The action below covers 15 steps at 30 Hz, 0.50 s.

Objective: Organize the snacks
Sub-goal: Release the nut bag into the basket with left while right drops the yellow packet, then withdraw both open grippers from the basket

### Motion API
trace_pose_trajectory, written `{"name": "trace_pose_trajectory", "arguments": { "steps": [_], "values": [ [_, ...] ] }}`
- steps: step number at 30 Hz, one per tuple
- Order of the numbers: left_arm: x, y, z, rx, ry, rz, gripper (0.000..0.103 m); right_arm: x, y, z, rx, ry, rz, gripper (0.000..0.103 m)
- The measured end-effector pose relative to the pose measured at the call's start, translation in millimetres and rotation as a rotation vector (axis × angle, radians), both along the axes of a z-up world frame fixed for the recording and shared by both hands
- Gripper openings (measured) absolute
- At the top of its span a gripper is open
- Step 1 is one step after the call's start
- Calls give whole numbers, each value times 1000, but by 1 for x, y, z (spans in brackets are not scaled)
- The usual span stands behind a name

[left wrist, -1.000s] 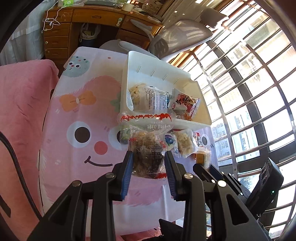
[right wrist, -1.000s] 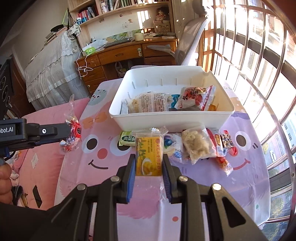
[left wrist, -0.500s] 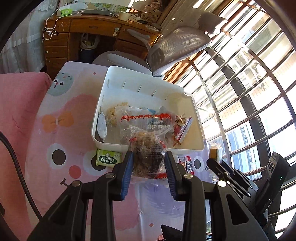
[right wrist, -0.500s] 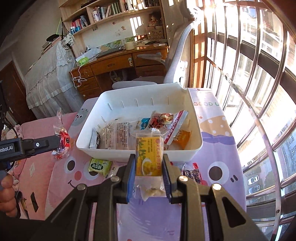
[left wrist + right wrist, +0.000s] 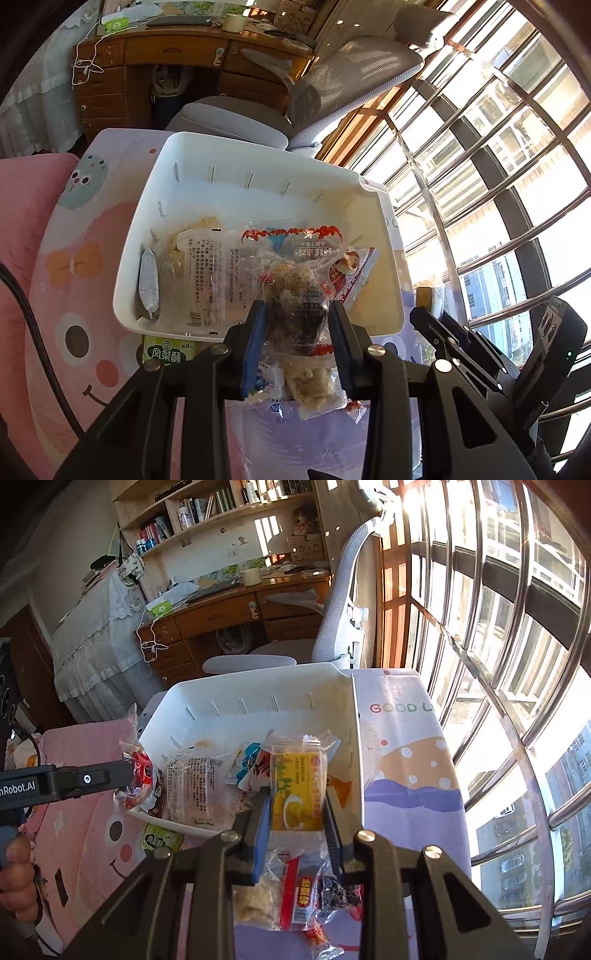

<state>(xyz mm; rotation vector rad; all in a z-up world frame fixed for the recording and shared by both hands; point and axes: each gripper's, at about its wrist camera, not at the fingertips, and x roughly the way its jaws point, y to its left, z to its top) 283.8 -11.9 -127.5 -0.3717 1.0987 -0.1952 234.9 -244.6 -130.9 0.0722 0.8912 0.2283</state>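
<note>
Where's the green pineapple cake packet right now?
The green packet lies on the cartoon tablecloth, just outside the near wall of the white bin, at its left corner in both wrist views.

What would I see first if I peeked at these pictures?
Two black grippers, each squeezing a snack over a big white bin full of packets. The left gripper holds a clear bag of brown treats, and the right gripper holds a bright yellow packet.

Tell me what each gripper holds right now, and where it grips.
Left gripper pinches a clear snack bag across its middle. Right gripper clamps a yellow snack pack by its lower side edges.
</note>
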Motion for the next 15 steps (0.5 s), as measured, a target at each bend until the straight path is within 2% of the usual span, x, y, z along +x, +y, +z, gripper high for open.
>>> {"name": "trace_pose_trajectory", "arguments": {
  "steps": [8, 10, 15],
  "values": [
    [16, -26, -11, 19, 24, -33, 33, 13, -12, -16, 38, 39, 0, 28],
    [18, -31, -12, 21, 32, -48, 29, 16, -13, -19, 54, 49, -2, 28],
    [17, -36, -13, 44, 45, -48, 32, 20, -15, -25, 82, 83, -2, 29]
  ]
}}
